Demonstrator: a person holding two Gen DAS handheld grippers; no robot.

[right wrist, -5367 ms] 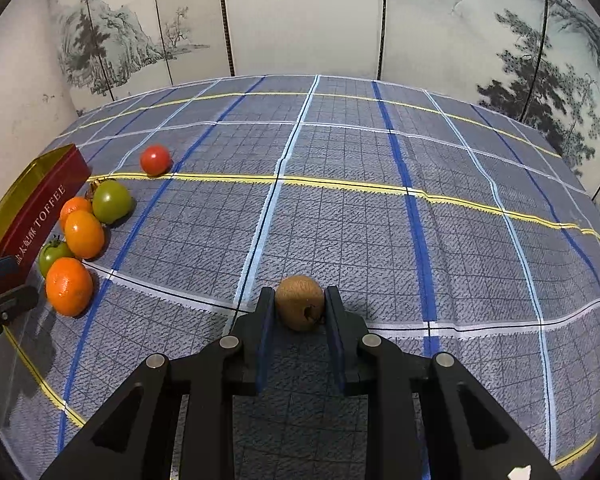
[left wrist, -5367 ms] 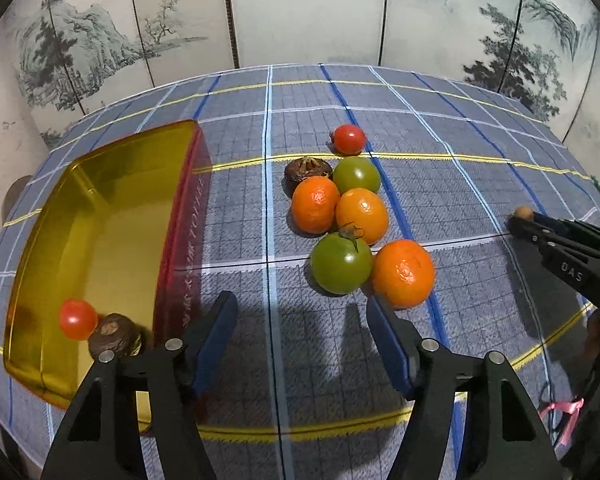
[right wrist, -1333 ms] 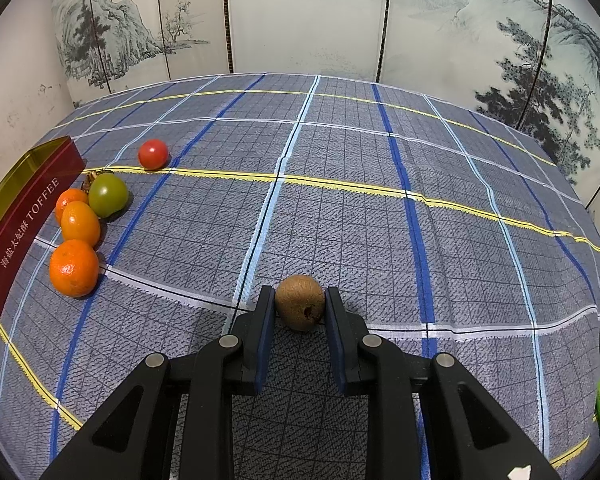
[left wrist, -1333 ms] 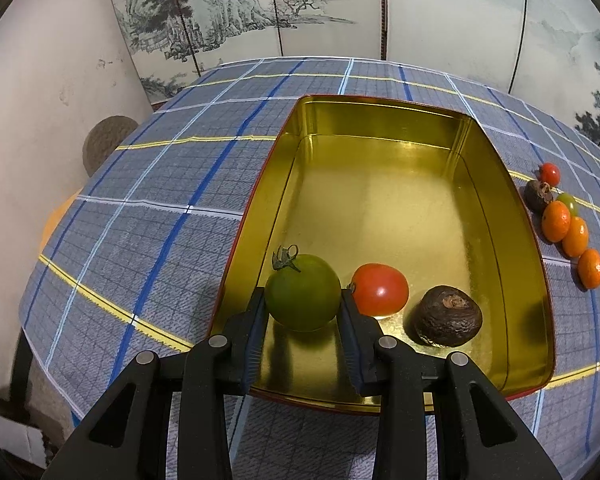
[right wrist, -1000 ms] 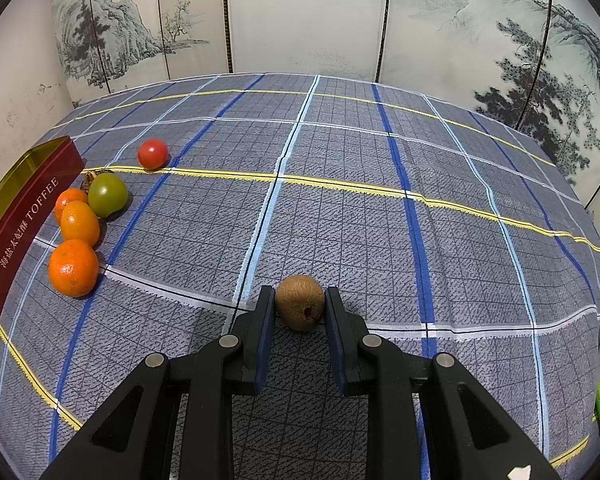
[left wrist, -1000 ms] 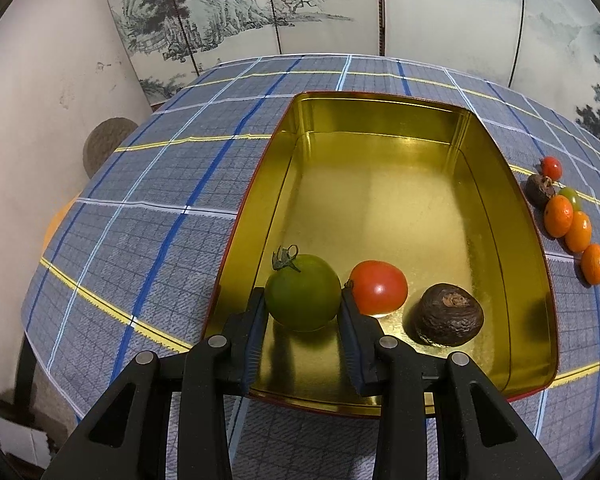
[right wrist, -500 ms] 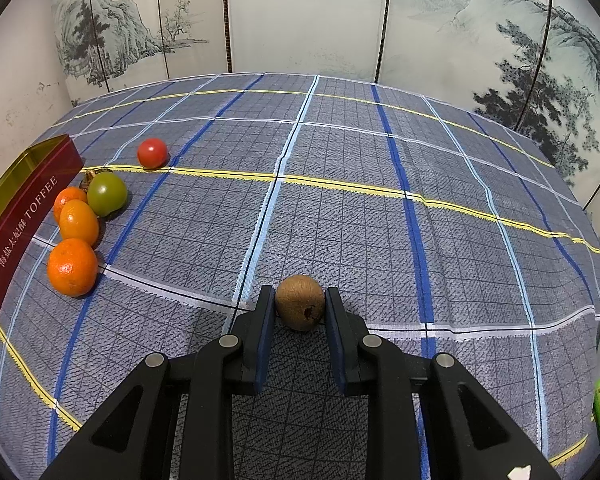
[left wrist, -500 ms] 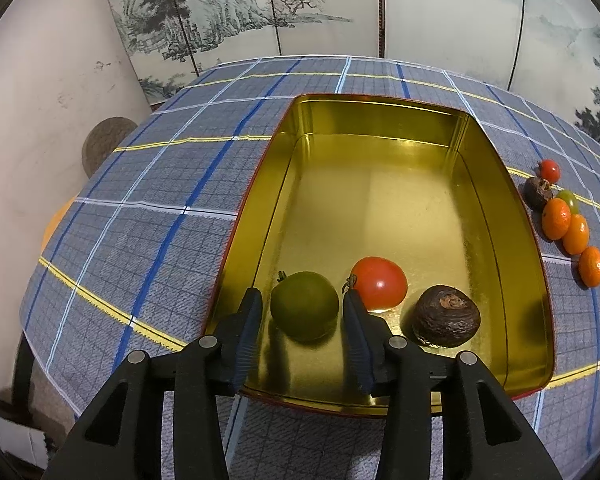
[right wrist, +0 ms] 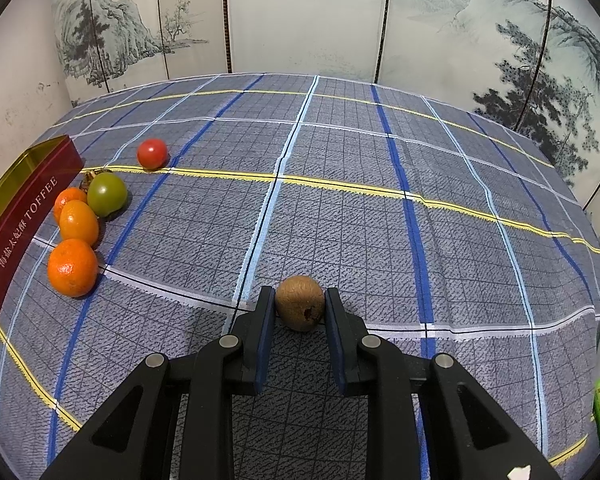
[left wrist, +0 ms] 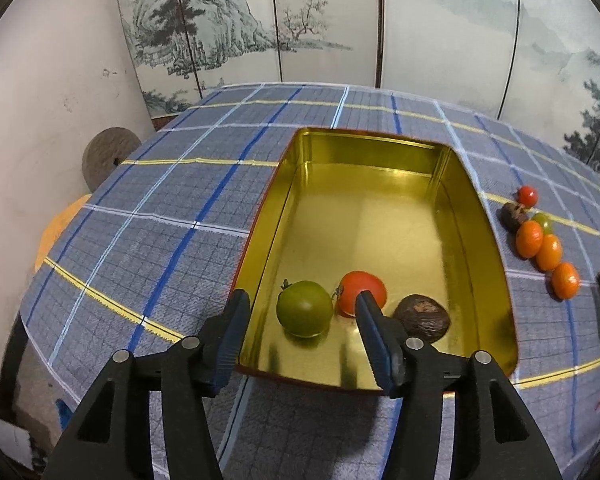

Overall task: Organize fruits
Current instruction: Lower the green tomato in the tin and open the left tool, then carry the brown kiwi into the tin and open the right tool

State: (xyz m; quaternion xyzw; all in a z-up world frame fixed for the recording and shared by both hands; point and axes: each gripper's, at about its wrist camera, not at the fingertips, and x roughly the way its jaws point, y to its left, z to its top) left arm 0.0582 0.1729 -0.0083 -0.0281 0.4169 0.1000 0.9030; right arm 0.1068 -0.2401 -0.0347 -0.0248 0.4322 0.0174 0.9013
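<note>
A gold tin with red outer walls lies on the checked cloth. In its near end rest a green tomato, a red tomato and a dark brown wrinkled fruit. My left gripper hangs above the tin's near end, its jaws opening; the green tomato lies between them with gaps on both sides. My right gripper is shut on a small brown fruit just above the cloth. The tin's red side shows at the far left of the right wrist view.
Right of the tin lie three oranges, a green tomato, a brown fruit and a small red tomato; the oranges and red tomato also show in the right wrist view. A painted folding screen stands behind the table.
My left gripper let go of the green tomato, which now rests on the tin's floor, and the jaws spread and lifted a little. The right gripper kept still with its brown fruit.
</note>
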